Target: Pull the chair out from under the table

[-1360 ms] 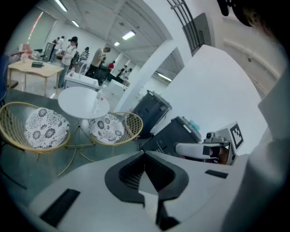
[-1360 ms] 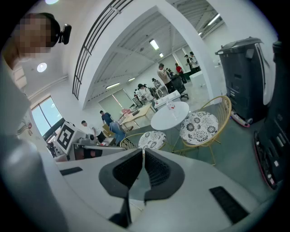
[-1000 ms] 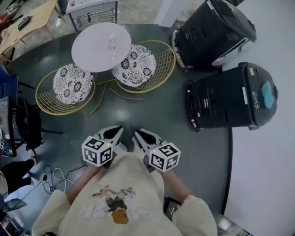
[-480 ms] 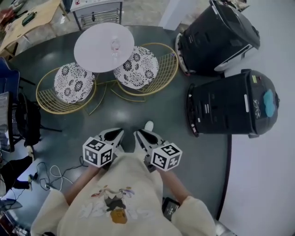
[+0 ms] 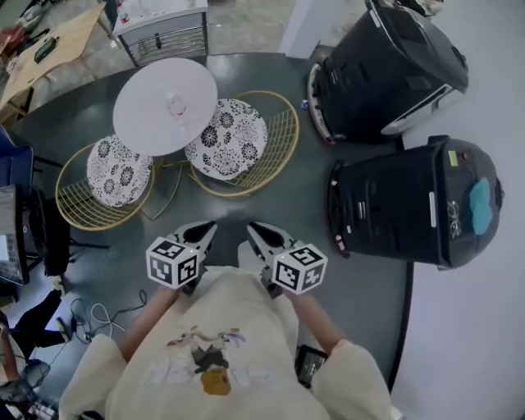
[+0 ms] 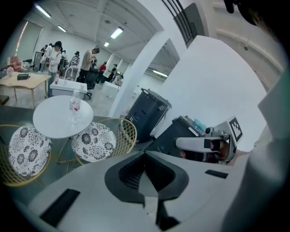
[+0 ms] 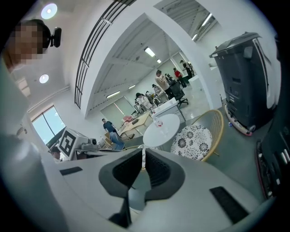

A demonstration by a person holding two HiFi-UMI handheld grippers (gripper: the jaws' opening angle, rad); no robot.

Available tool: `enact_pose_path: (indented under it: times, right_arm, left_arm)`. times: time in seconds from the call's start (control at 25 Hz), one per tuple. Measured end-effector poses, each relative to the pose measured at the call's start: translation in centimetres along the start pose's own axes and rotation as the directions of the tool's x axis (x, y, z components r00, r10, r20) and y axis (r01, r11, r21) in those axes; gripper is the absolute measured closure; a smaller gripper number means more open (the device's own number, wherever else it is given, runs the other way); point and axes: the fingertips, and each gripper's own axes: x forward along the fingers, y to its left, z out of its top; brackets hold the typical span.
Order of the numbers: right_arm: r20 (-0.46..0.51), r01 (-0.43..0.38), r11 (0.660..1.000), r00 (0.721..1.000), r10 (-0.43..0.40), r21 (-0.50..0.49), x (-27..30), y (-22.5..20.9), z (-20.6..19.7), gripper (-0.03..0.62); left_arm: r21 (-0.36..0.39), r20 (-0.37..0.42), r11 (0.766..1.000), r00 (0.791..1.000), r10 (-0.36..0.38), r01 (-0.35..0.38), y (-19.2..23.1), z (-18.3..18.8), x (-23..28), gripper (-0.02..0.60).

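Observation:
A round white table (image 5: 165, 105) bears a clear bottle (image 5: 175, 105). Two gold wire chairs with black-and-white flowered cushions are tucked partly under it, one on the left (image 5: 115, 172) and one on the right (image 5: 225, 139). My left gripper (image 5: 208, 226) and right gripper (image 5: 253, 227) are side by side in front of my chest, both shut and empty, a short way from the right chair's rim. The left gripper view shows the shut left gripper (image 6: 145, 156) above the table (image 6: 61, 117) and right chair (image 6: 94, 141). The right gripper view shows the shut right gripper (image 7: 143, 154) and that chair (image 7: 192, 140).
Two large black machines (image 5: 385, 57) (image 5: 410, 197) stand to the right of the chairs. A wooden table (image 5: 49, 41) and a white cabinet (image 5: 160, 25) lie beyond. A dark chair (image 5: 49, 230) and floor cables (image 5: 90, 316) are on the left. People stand far back (image 6: 90, 59).
Both grippers have moved forward with the person, and the table and chairs now lie closer to their tips. The jaws have stayed shut.

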Motion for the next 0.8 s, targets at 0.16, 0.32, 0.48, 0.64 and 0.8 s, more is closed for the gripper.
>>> enact_pose_path:
  times: [0.16, 0.32, 0.48, 0.64, 0.8]
  right_arm:
    - [0.005, 0.026, 1.0, 1.0, -0.026, -0.009, -2.0, -6.2, 3.4, 0.571]
    - [0.04, 0.058, 0.998, 0.997, -0.058, 0.011, -4.2, -11.3, 6.7, 0.571]
    - [0.063, 0.072, 0.997, 0.995, -0.072, 0.001, -5.1, -13.8, 8.7, 0.571]
    - [0.091, 0.119, 0.992, 0.988, -0.123, 0.044, -4.8, -16.5, 10.4, 0.569]
    - [0.129, 0.159, 0.982, 0.977, -0.172, 0.105, -3.6, -18.3, 12.3, 0.571]
  left_arm:
    - [0.033, -0.023, 0.999, 1.0, -0.003, 0.003, -1.4, 2.7, 6.4, 0.572]
    - [0.037, -0.087, 0.999, 0.996, -0.003, 0.006, -2.2, 3.8, 12.8, 0.572]
    - [0.05, -0.137, 0.998, 0.99, -0.016, 0.023, -3.0, 5.0, 16.4, 0.571]
    - [0.094, -0.208, 0.993, 0.977, -0.056, 0.077, -3.6, 6.3, 19.6, 0.572]
    - [0.131, -0.272, 0.985, 0.959, -0.074, 0.114, -2.3, 7.6, 22.6, 0.571]
